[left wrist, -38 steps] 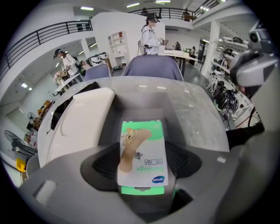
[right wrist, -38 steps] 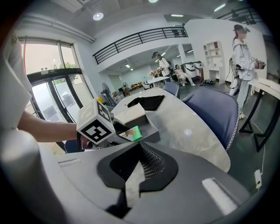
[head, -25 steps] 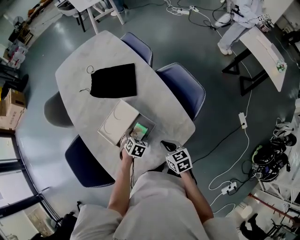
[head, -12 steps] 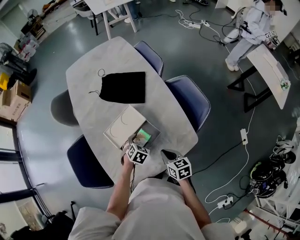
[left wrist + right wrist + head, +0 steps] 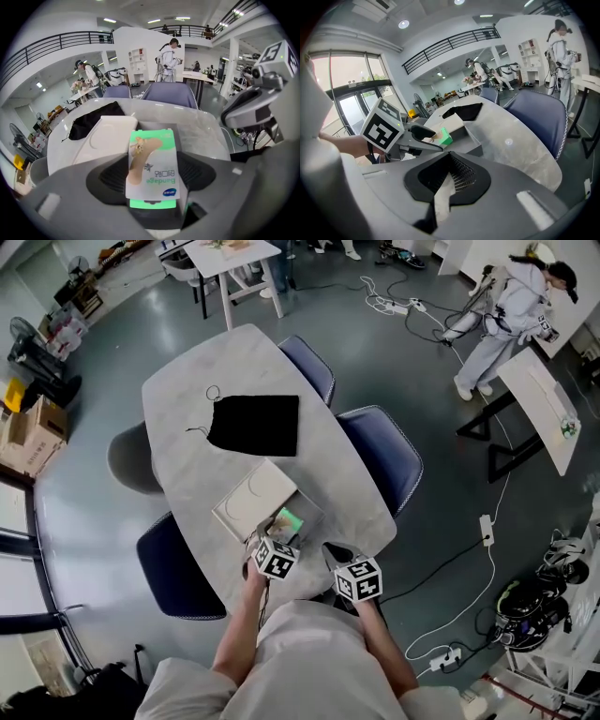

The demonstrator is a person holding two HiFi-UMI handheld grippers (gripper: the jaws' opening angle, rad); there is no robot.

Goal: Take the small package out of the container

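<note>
Package (image 5: 152, 159) clamped in the left gripper (image 5: 153, 187), lower centre, just over the box (image 5: 199, 140); I'd lift straight up, clear of its walls. Right gripper (image 5: 450, 164) closed, empty.

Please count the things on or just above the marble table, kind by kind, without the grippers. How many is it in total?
Black drawstring pouch: 1
White lid: 1
Open grey container: 1
Bandage package, held in the left gripper: 1
Total: 4
</note>
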